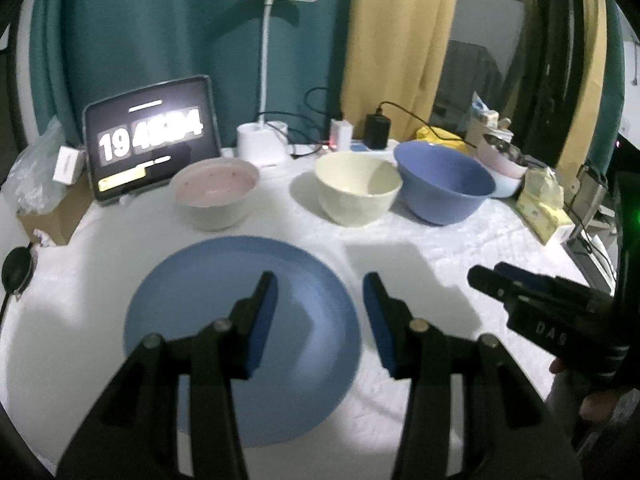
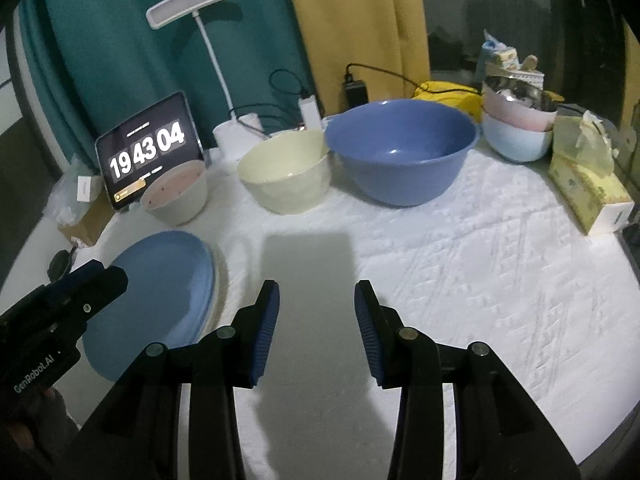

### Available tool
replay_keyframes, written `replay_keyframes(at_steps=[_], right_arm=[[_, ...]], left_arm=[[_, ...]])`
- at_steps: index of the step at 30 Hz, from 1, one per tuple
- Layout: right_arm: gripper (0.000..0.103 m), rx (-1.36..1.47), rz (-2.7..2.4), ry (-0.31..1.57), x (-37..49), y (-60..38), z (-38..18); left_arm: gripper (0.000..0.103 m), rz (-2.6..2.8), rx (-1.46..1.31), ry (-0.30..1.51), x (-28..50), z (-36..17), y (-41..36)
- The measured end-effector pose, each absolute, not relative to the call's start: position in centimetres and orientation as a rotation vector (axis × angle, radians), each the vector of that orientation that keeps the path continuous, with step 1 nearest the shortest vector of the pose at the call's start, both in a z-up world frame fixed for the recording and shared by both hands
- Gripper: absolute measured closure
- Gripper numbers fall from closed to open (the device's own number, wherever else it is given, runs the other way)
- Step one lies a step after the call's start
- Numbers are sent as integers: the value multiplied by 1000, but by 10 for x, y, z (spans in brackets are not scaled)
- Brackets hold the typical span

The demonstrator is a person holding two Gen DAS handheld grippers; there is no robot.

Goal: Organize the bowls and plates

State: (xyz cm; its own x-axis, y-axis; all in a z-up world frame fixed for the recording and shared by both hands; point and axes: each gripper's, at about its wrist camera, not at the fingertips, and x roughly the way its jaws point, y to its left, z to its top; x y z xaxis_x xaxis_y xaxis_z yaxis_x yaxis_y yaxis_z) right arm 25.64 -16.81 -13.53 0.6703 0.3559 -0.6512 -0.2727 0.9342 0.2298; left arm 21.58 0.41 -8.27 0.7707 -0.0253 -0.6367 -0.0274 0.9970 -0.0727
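White table [image 2: 460, 264]: both tongs [image 1: 320, 312] [image 2: 316, 316] gape empty above it, blue plate [image 1: 224, 320] below, three bowls [image 1: 356, 188] behind.

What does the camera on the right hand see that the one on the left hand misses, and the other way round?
Only the right wrist view shows the stacked pink and pale blue bowls clearly, and that the blue plate tops a stack. Only the left wrist view shows that plate's whole face. Both share the pink-lined bowl, cream bowl, blue bowl, tablet clock and both open, empty tools: left, right.
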Motion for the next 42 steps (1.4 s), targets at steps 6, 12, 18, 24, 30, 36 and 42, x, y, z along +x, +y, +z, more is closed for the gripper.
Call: replay_keyframes(at_steps=[6,12,18,24,30,36,42], right_arm=[[62,125,341,738,264,-185,-129],[62,137,330,724,272,-200,-126],[62,148,318,713,284,-213,-123],[62,163,302,699,302,-229,-122],[61,173,276,681,325,-245,-120],[56,189,261,674,348,-252,-122],[55,199,256,706,372,-255,-135]], left_arm=[[57,-18,-54,689,225,-79,-15],[57,-33,-25,687,239,-76,-33],[57,-53,-2,680,260,-72,-46],[57,-99,12,647,281,-69,-64],[57,-116,-9,619,304,-66,-78],[57,-127,-16,628,327,-71,-86],[57,-139,-21,647,343,-80,-90]])
